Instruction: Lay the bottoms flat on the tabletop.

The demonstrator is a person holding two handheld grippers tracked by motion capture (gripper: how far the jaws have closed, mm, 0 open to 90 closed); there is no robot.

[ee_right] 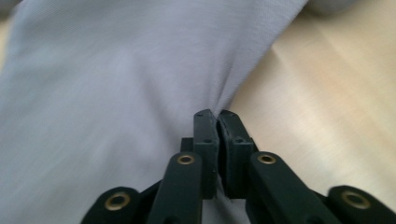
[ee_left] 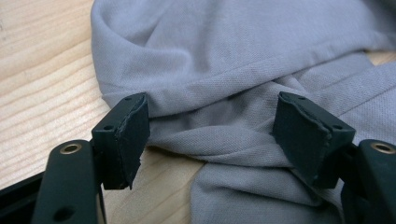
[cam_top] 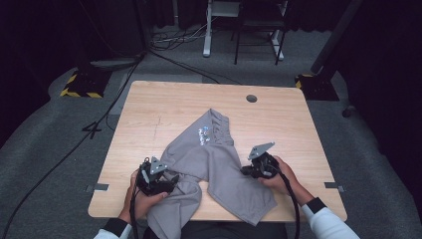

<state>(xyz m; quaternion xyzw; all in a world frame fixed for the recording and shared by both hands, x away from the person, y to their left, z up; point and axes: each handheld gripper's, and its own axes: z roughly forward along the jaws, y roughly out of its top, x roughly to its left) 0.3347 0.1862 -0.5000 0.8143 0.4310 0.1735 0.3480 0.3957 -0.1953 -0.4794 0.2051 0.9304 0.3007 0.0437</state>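
A pair of grey shorts (cam_top: 211, 164) lies spread on the wooden table (cam_top: 149, 109), waistband toward the far side, one leg hanging over the near edge. My left gripper (cam_top: 171, 183) sits at the bunched cloth of the left leg. Its jaws stand open around a twisted fold of the grey shorts (ee_left: 224, 140), with the left gripper (ee_left: 212, 135) low over the table. My right gripper (cam_top: 245, 171) is at the right leg's edge. The right gripper (ee_right: 217, 116) is shut on the hem of the grey shorts (ee_right: 116, 93), which puckers into the jaws.
A round cable hole (cam_top: 251, 98) is near the table's far edge. Bare wood lies to the left and right of the shorts. Cables (cam_top: 59, 159) run across the grey floor, and desk legs (cam_top: 207, 35) stand behind the table.
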